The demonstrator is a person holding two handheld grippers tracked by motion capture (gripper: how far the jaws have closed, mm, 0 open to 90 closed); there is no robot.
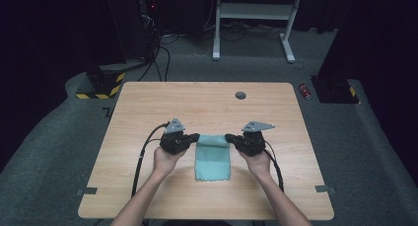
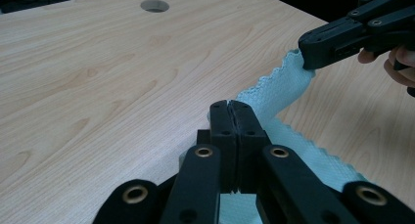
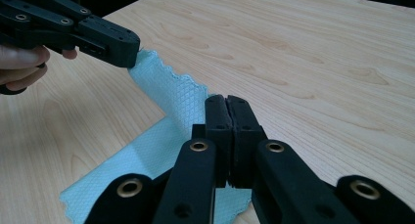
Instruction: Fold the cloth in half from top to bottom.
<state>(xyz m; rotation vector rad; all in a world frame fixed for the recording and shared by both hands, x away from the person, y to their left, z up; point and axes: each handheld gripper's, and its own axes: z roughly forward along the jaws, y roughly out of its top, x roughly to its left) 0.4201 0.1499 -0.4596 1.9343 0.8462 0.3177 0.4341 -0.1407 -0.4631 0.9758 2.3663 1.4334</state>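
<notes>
Nearest the camera in the high view you've got the person's two forearms coming in from the bottom edge, each hand wrapped around a gripper. Just past the hands sits the light teal cloth (image 1: 212, 157), a waffle-textured rectangle with a zigzag edge, lying on the wooden table (image 1: 148, 186) with its long axis running away from the person. The near end lies flat on the wood, while the far edge is lifted up between the two tools.

The left gripper (image 1: 195, 136) is clenched on the far left corner of the cloth, and the right gripper (image 1: 228, 136) is pinching the far right corner. In both gripper views the jaws sit pressed together with teal fabric coming out from between them, and the opposite tool shows across the way biting its own corner, so the top edge hangs stretched between the two.

What matters for the next bit, I'd say: the rest of the cloth lies toward the person from both grippers, and both hands look about equally close to it. So it looks like a fold, bringing the far edge back over the near one.

Farther out there's just bare table and the round cable hole (image 1: 240, 95) near the far edge. No containers anywhere on the table.
</notes>
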